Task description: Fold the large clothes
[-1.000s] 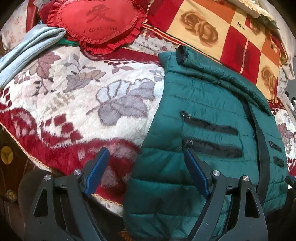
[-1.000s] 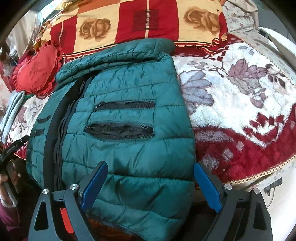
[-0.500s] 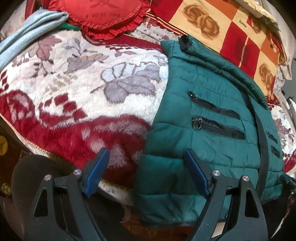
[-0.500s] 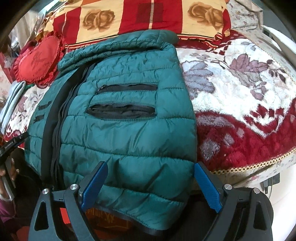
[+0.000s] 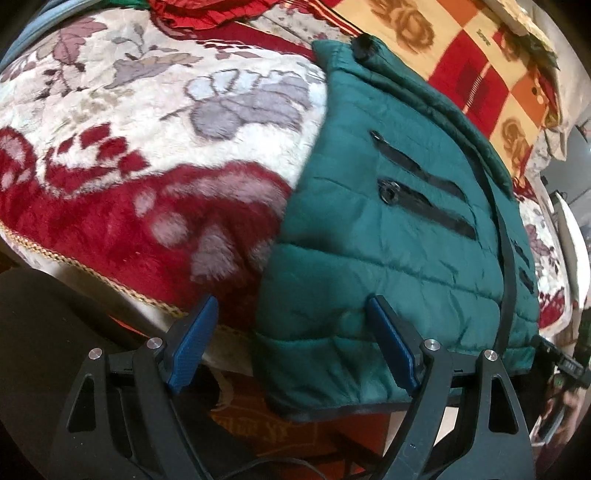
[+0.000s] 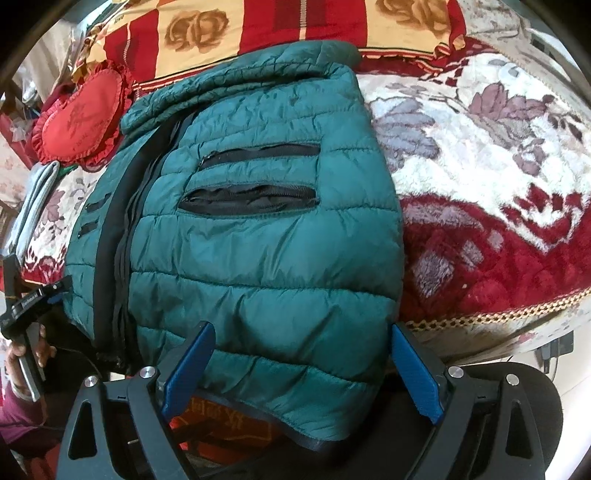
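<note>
A dark green quilted puffer jacket (image 5: 399, 236) lies on the bed with its black zip up and its hem hanging over the near edge; it also shows in the right wrist view (image 6: 258, 236). My left gripper (image 5: 291, 343) is open, its jaws either side of the jacket's left hem corner, holding nothing. My right gripper (image 6: 299, 365) is open, its jaws astride the jacket's right hem corner, holding nothing. The left gripper shows at the left edge of the right wrist view (image 6: 33, 302).
A red and white floral blanket (image 5: 147, 155) covers the bed. A red heart cushion (image 6: 81, 118) and a folded grey garment (image 6: 37, 199) lie at the far left. A checked rose-print pillow (image 6: 295, 26) lies behind the jacket. The bed's fringed edge (image 6: 498, 314) is near.
Both grippers have dropped lower and drawn back toward the bed's near edge, now level with the jacket's hem. Both stayed open. The jacket has not moved.
</note>
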The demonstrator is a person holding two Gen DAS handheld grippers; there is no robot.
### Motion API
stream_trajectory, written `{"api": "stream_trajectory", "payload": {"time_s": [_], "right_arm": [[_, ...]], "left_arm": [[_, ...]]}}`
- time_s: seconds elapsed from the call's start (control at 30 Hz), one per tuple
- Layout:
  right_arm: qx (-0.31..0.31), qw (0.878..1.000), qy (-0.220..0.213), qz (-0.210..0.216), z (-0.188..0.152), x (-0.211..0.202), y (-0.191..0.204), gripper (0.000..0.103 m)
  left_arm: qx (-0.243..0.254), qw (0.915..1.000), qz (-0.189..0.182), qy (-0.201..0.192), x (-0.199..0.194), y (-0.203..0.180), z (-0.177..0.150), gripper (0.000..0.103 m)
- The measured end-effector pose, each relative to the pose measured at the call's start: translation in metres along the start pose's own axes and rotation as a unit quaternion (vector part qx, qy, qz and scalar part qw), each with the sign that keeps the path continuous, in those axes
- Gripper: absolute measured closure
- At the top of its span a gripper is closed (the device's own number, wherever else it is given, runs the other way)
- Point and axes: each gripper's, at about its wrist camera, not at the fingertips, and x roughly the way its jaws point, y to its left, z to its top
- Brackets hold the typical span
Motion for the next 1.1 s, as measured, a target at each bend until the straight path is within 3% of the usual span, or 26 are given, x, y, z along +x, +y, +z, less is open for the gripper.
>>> {"api": "stream_trajectory", "payload": {"time_s": [0.23,0.9,1.0,1.1], "right_arm": [[-0.012,1.000,0.020,0.013,-0.009,-0.003,0.002,0.011],[-0.036,0.998,0.031,0.051,-0.014,0.000,0.014,0.014],[-0.036,0.998,0.044,0.039,-0.015,0.010,0.015,0.025],[-0.055,0.997,0.042,0.015,-0.016,0.013,0.018,0.041]], "left_arm": [[0.027,0.9996,-0.005,0.011,0.007,-0.013,-0.008,0.020],[0.033,0.9994,0.008,0.000,0.012,-0.016,-0.012,0.020],[0.033,0.9994,0.008,-0.001,0.012,-0.015,-0.012,0.020],[0.033,0.9994,0.009,-0.001,0.013,-0.015,-0.013,0.020]]}}
